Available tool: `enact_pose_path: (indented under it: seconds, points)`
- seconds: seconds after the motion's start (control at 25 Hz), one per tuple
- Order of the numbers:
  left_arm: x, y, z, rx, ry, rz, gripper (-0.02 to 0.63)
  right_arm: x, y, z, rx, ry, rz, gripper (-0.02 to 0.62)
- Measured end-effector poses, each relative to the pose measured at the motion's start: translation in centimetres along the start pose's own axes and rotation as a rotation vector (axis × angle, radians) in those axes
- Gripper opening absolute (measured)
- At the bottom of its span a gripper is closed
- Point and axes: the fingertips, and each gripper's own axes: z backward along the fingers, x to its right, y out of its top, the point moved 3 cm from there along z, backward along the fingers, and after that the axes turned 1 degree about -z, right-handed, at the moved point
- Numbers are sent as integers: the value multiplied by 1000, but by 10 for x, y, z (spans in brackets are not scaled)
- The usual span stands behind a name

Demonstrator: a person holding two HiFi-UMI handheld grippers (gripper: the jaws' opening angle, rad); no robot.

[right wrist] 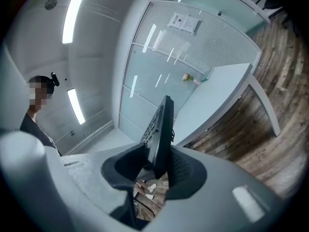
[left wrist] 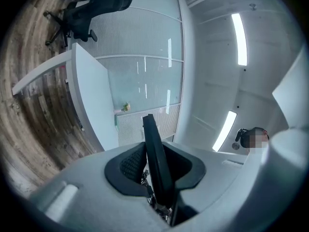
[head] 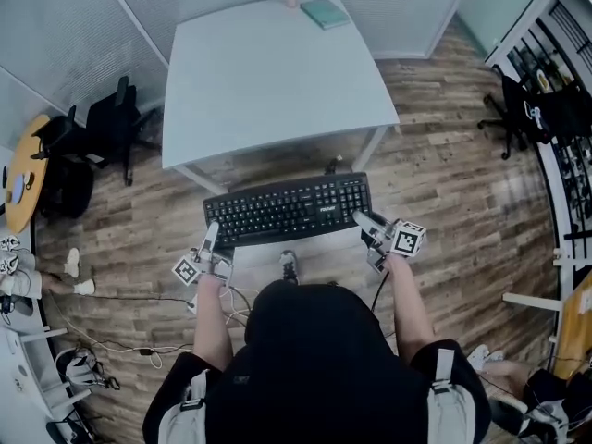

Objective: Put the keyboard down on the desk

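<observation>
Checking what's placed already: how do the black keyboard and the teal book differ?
The black keyboard is off the white desk, held at its ends by the left tool and right tool; the teal book lies on the desk's far edge. The keyboard is black with keys, the book plain teal. Both are flat rectangles.

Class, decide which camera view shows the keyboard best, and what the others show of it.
The head view: the whole keyboard shows key-side up, held by the left gripper and right gripper short of the desk. Each gripper view shows only one end, edge-on, between its fingers.
</observation>
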Motion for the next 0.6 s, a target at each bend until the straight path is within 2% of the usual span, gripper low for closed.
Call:
enact_pose_path:
  seconds: [0.16, 0.6]
  points:
    - [-23, 41, -18, -10, 8, 14, 92, 6, 13, -44, 0, -18, -2, 127]
    - [-58, 97, -35, -54, 4, 41, 92, 12, 14, -100, 35, -37, 6, 127]
